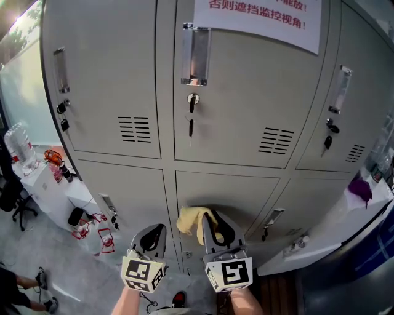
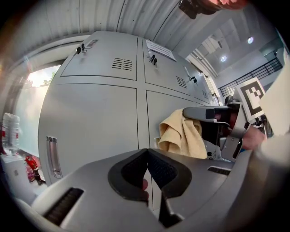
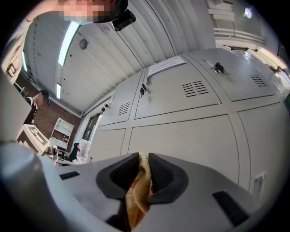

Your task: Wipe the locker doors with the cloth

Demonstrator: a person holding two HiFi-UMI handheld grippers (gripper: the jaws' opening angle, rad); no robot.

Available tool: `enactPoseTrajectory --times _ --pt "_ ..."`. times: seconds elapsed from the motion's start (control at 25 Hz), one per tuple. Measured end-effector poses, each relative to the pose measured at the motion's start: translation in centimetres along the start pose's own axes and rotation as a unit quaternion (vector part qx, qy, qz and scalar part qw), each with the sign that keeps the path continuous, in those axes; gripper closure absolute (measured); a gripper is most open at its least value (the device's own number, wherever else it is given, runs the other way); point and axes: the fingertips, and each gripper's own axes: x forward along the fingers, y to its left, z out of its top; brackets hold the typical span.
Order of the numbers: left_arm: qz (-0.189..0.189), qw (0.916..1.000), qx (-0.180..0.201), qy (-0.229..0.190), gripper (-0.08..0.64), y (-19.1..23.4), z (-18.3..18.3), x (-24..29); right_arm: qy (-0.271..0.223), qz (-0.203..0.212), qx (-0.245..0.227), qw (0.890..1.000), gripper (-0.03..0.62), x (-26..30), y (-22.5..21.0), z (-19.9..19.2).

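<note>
Grey metal locker doors fill the head view, two rows of them. A yellow cloth hangs in front of the lower middle door, pinched by my right gripper. In the right gripper view the cloth is squeezed between the two dark pads. My left gripper is just left of it, shut with nothing held. From the left gripper view its tips meet, and the cloth and the right gripper show to the right. I cannot tell whether the cloth touches the door.
A paper notice is stuck on the upper middle door, with keys hanging from its lock. A white table with a water bottle stands at the left. A white counter juts out at the right.
</note>
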Motion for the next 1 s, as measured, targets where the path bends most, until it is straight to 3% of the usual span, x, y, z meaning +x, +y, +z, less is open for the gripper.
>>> enactPoseTrajectory --times 0.4,1.0 --pt "0.007 1.0000 0.001 0.002 0.540 1.4 -0.2 0.2 0.017 -0.018 0.013 1.000 0.520 3.4 -0.9 -2.8" --pt "-0.012 0.9999 0.006 -0.001 0.540 0.7 0.2 1.4 0.022 -0.030 -0.003 0.999 0.520 3.3 -1.9 -3.2"
